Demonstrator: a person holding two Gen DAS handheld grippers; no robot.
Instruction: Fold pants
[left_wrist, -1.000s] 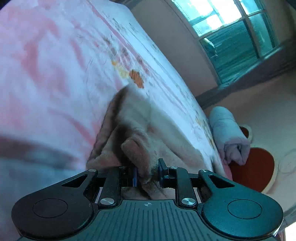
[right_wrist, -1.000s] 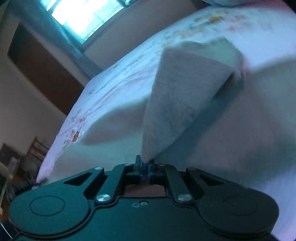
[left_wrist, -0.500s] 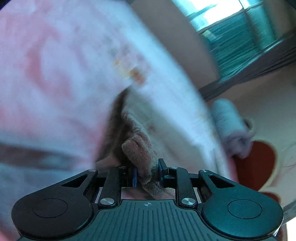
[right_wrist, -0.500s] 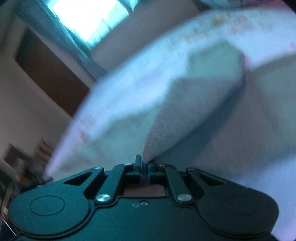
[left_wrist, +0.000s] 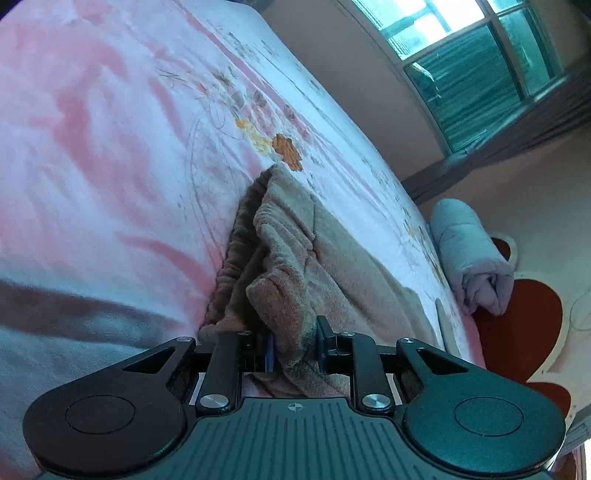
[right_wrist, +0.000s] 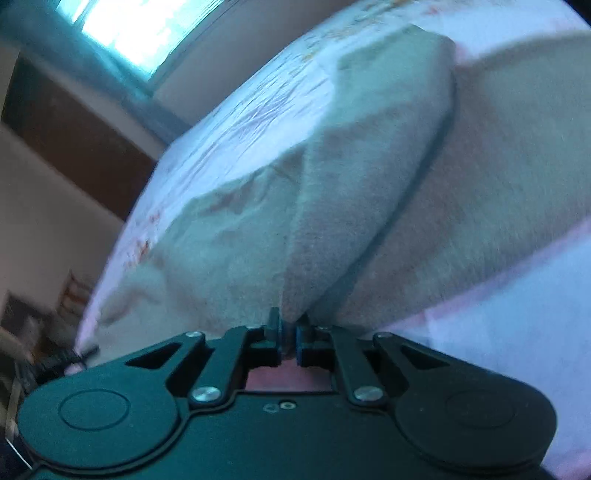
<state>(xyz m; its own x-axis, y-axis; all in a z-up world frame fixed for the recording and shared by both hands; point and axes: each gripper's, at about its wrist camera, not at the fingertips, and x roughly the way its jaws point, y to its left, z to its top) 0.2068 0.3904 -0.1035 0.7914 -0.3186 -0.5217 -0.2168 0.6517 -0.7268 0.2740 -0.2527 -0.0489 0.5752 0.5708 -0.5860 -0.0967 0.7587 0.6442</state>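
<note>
The pants (left_wrist: 303, 258) are fuzzy, beige fleece with a gathered waistband, lying bunched on a bed (left_wrist: 110, 147) covered by a pink and white sheet printed with flowers. The left gripper (left_wrist: 295, 345) has its fingers clamped on a thick fold of the fleece. In the right wrist view (somewhat blurred) the right gripper (right_wrist: 290, 334) pinches a pointed corner of the pants (right_wrist: 354, 177), which rise in a soft, tent-like ridge. A rolled pale blanket (left_wrist: 469, 254) lies just beside the bed's far edge.
</note>
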